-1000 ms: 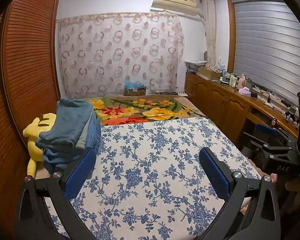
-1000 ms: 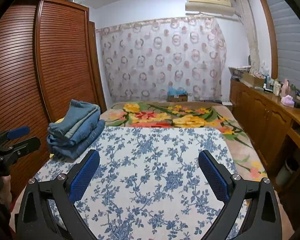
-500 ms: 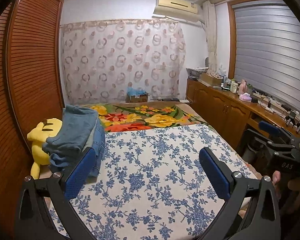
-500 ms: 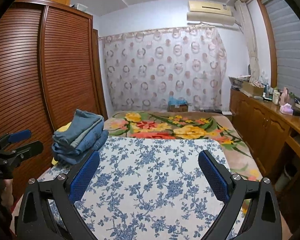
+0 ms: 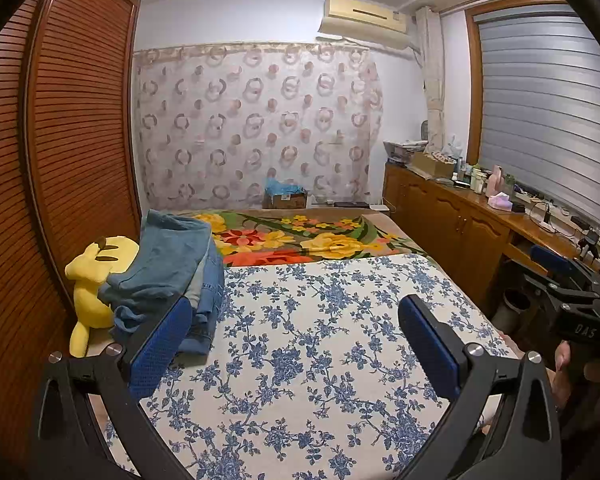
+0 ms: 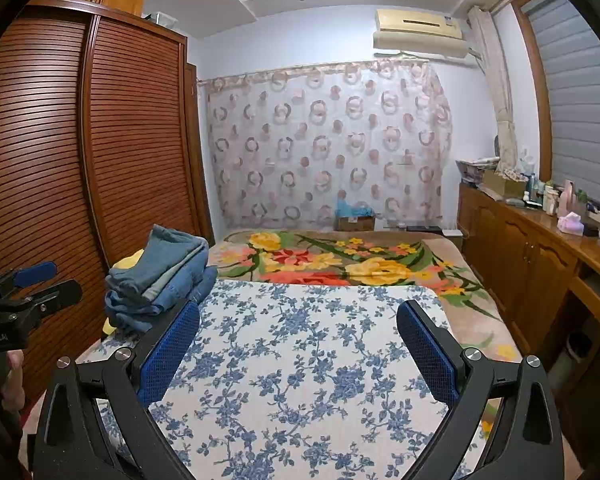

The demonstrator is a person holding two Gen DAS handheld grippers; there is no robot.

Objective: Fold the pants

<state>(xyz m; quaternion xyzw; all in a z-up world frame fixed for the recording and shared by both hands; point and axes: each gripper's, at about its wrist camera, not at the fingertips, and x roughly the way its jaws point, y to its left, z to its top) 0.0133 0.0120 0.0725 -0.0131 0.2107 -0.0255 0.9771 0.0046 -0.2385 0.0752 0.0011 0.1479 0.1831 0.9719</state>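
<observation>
Two tongs, left tongs (image 5: 294, 342) and right tongs (image 6: 298, 340), spread (empty), one jeans stack (image 5: 172, 268).

Your right gripper (image 6: 298, 340), its blue-padded jaws spread wide and holding nothing, hangs above a white bedsheet printed with blue flowers (image 6: 300, 368). A stack of folded blue denim pants (image 6: 160, 276) sits at the sheet's far left corner, beside a brown slatted wooden wardrobe (image 6: 80, 152). Your left gripper (image 6: 28, 286) shows at the left edge.
</observation>
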